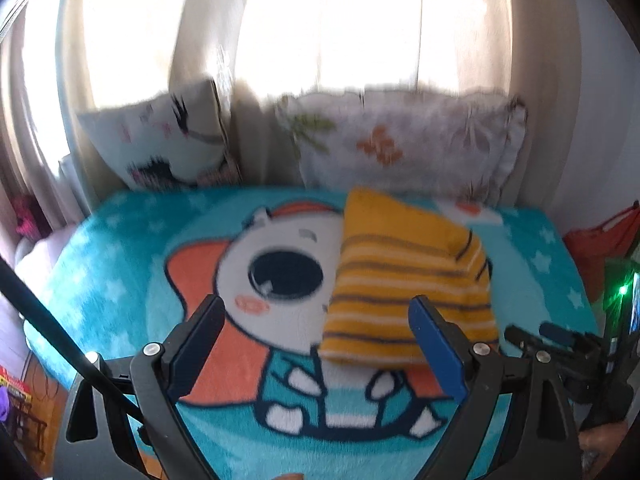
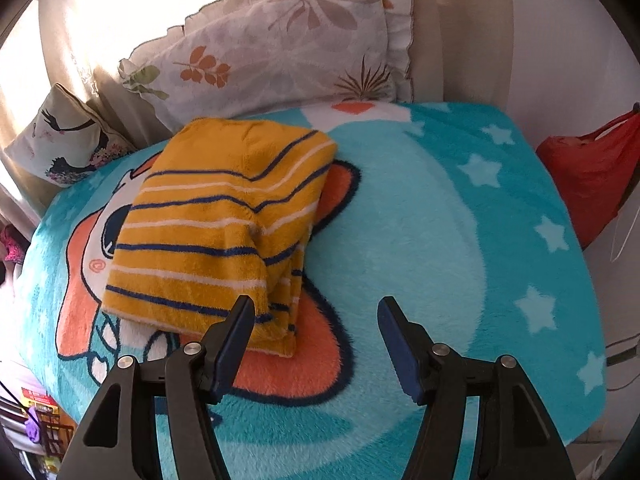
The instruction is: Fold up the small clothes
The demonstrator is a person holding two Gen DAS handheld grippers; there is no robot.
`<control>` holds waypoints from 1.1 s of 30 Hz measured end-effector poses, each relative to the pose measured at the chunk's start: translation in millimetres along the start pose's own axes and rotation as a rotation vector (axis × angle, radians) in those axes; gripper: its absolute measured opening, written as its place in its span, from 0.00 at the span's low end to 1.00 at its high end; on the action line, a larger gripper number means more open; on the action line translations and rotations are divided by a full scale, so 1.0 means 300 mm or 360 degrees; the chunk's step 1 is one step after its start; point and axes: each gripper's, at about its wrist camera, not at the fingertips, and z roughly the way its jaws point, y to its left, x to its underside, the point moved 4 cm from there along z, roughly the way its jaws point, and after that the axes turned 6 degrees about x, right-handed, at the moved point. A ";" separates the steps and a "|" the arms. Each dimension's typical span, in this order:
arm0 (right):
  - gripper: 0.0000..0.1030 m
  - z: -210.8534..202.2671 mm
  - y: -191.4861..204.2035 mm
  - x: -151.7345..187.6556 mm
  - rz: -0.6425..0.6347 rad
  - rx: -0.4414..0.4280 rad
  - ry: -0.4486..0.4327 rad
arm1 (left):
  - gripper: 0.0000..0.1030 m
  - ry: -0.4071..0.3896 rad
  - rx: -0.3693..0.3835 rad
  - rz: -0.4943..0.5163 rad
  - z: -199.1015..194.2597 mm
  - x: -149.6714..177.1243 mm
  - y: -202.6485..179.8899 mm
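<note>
Closest to me, the right gripper (image 2: 316, 316) hangs with its jaws spread wide and nothing between them; the left gripper (image 1: 318, 320) is equally agape and empty. Just beyond lies the yellow striped garment (image 2: 216, 224), already a folded bundle on the teal cartoon blanket (image 2: 440, 240). It sits ahead and left of the right fingers, its long axis running away toward the floral pillow (image 2: 280, 44). The right gripper looks nearer.
</note>
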 end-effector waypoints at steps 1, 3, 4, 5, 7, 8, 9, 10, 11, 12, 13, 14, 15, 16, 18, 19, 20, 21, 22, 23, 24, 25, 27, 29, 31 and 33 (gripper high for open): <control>0.66 -0.011 0.000 -0.006 -0.0001 -0.0003 -0.0015 | 0.90 -0.0067 -0.0005 -0.0005 -0.026 -0.016 0.001; 0.66 -0.036 0.005 -0.017 -0.0009 -0.0013 -0.0049 | 0.94 -0.0198 -0.0015 -0.0036 -0.081 -0.044 0.008; 0.66 -0.052 0.010 -0.024 -0.0020 -0.0017 -0.0072 | 0.99 -0.0250 -0.0017 -0.0043 -0.101 -0.058 0.011; 0.66 -0.064 0.016 -0.029 -0.0029 -0.0019 -0.0088 | 1.00 -0.0309 -0.0023 -0.0047 -0.125 -0.069 0.015; 0.66 -0.089 0.032 -0.036 -0.0051 -0.0024 -0.0118 | 1.00 -0.0468 -0.0072 -0.0031 -0.187 -0.104 0.020; 0.66 -0.102 0.041 -0.038 -0.0065 -0.0028 -0.0133 | 1.00 -0.0517 -0.0069 -0.0018 -0.208 -0.122 0.021; 0.66 -0.110 0.048 -0.039 -0.0079 -0.0031 -0.0145 | 1.00 -0.0541 -0.0048 -0.0014 -0.218 -0.134 0.022; 0.66 -0.117 0.057 -0.039 -0.0096 -0.0035 -0.0154 | 1.00 -0.0558 0.0012 -0.0015 -0.228 -0.155 0.023; 0.66 -0.119 0.066 -0.039 -0.0110 -0.0040 -0.0159 | 1.00 -0.0536 0.0098 -0.0011 -0.225 -0.177 0.023; 0.66 -0.121 0.074 -0.037 -0.0123 -0.0043 -0.0160 | 1.00 -0.0494 0.0141 0.0000 -0.217 -0.189 0.021; 0.66 -0.121 0.082 -0.034 -0.0136 -0.0044 -0.0159 | 1.00 -0.0438 0.0173 0.0011 -0.203 -0.199 0.017; 0.66 -0.118 0.087 -0.031 -0.0146 -0.0044 -0.0155 | 1.00 -0.0402 0.0198 0.0023 -0.194 -0.201 0.012; 0.66 -0.115 0.091 -0.027 -0.0151 -0.0044 -0.0151 | 1.00 -0.0345 0.0224 0.0041 -0.174 -0.199 0.004; 0.66 -0.110 0.094 -0.021 -0.0153 -0.0046 -0.0140 | 1.00 -0.0318 0.0222 0.0048 -0.161 -0.191 0.000; 0.66 -0.098 0.094 -0.011 -0.0152 -0.0042 -0.0122 | 1.00 -0.0242 0.0219 0.0068 -0.121 -0.155 -0.015; 0.66 -0.090 0.093 -0.007 -0.0154 -0.0037 -0.0109 | 1.00 -0.0195 0.0216 0.0075 -0.103 -0.133 -0.023; 0.66 -0.081 0.092 -0.001 -0.0155 -0.0031 -0.0093 | 1.00 -0.0120 0.0223 0.0084 -0.069 -0.109 -0.029; 0.66 -0.073 0.091 0.003 -0.0155 -0.0028 -0.0082 | 1.00 -0.0055 0.0230 0.0088 -0.040 -0.086 -0.034; 0.66 -0.066 0.089 0.007 -0.0152 -0.0025 -0.0069 | 1.00 -0.0006 0.0219 0.0087 -0.016 -0.068 -0.036; 0.66 -0.058 0.088 0.011 -0.0149 -0.0023 -0.0058 | 1.00 0.0039 0.0198 0.0084 0.005 -0.048 -0.035; 0.66 -0.051 0.087 0.013 -0.0148 -0.0021 -0.0049 | 1.00 0.0090 0.0184 0.0084 0.029 -0.026 -0.034; 0.66 -0.044 0.089 0.016 -0.0150 -0.0019 -0.0039 | 1.00 0.0144 0.0176 0.0076 0.057 -0.003 -0.029; 0.66 -0.035 0.093 0.022 -0.0155 -0.0019 -0.0026 | 1.00 0.0198 0.0145 0.0062 0.081 0.029 -0.019; 0.66 -0.030 0.100 0.026 -0.0162 -0.0017 -0.0022 | 1.00 0.0253 0.0119 0.0043 0.107 0.057 -0.003; 0.66 -0.026 0.107 0.029 -0.0169 -0.0018 -0.0017 | 1.00 0.0281 0.0100 0.0029 0.120 0.073 0.009; 0.66 -0.023 0.115 0.031 -0.0174 -0.0020 -0.0012 | 1.00 0.0308 0.0093 0.0016 0.133 0.083 0.018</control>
